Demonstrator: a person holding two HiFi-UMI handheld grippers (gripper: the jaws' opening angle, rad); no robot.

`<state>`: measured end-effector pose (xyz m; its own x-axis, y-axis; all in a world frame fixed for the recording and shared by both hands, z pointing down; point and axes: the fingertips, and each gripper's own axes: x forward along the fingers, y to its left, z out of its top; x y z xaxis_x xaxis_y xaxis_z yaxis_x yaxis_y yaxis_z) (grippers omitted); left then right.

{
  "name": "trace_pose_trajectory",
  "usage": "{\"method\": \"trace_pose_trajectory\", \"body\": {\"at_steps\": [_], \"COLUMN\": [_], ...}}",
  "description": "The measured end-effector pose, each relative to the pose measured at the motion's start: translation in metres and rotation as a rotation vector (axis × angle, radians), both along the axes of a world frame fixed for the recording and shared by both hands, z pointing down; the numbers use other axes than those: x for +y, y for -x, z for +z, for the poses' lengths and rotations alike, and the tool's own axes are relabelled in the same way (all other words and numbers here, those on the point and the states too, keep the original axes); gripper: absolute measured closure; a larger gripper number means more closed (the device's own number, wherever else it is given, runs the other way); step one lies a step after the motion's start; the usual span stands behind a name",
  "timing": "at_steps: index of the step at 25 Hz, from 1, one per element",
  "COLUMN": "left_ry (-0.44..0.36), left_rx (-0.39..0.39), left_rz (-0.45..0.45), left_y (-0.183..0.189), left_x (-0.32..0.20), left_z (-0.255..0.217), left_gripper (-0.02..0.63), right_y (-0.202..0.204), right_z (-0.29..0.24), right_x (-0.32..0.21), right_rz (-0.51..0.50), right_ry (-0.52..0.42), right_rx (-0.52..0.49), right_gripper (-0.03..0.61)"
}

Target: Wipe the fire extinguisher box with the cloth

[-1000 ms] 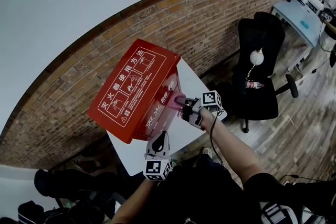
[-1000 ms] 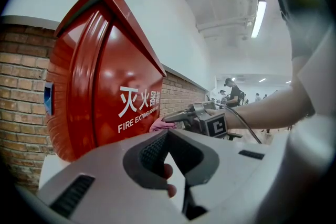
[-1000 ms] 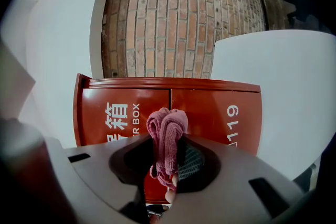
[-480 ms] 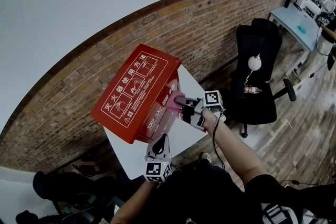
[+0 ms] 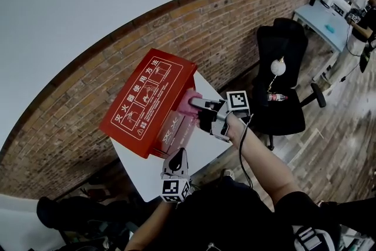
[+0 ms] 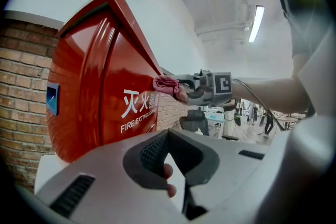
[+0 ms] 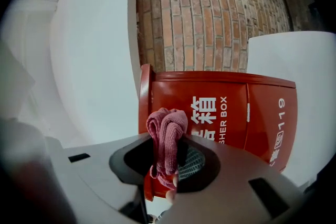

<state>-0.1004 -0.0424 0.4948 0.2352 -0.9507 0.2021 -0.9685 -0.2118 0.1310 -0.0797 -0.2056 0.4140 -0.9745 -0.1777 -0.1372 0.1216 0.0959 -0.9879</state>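
Upward along the box front is where the right gripper has travelled over the last second. It was low against the front panel and now sits at the panel's upper edge, just under the lid. Its jaws are clamped on a crumpled pink cloth, whose bunched end sticks out past the jaw tips. That is probably so that fabric, rather than the jaws, meets the paint. In the left gripper view the cloth presses against the top front corner of the red metal fire extinguisher box, so wiping looks under way on the front face.

The left gripper hangs below and in front of the box, apart from it and pointing up at it. Its jaws are closed together with nothing between them, and it seems to be only waiting, since the box stays put without a hold.

The box stands on a white table, with its sloped lid and white instruction pictures facing up and its back toward a brick wall. A black office chair stands well to the right of the box. The lid and the sides look unwiped as yet, though I cannot tell that for certain.
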Motion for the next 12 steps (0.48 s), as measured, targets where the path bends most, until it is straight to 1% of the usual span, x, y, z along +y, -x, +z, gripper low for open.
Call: {"method": "trace_pose_trajectory", "body": {"at_steps": [3,6,12], "left_ry": [-0.003,-0.014,-0.009], "left_rx": [0.006,0.01,0.027], "left_rz": [0.009,0.021,0.04], "left_y": [-0.001,-0.001,0.003], "left_x": [0.001,0.003,0.009], "left_z": [0.0,0.001,0.002], "left_gripper": [0.586,0.586,0.586], "right_y": [0.0,-0.001,-0.001], "right_z": [-0.015,-0.024,-0.029], "right_x": [0.002,0.0,0.001], "right_rz": [0.001,0.014,0.045], "right_ry": [0.006,0.032,0.032], "right_rx": [-0.04,-0.096,-0.107], "right_gripper": [0.472,0.472,0.472]}}
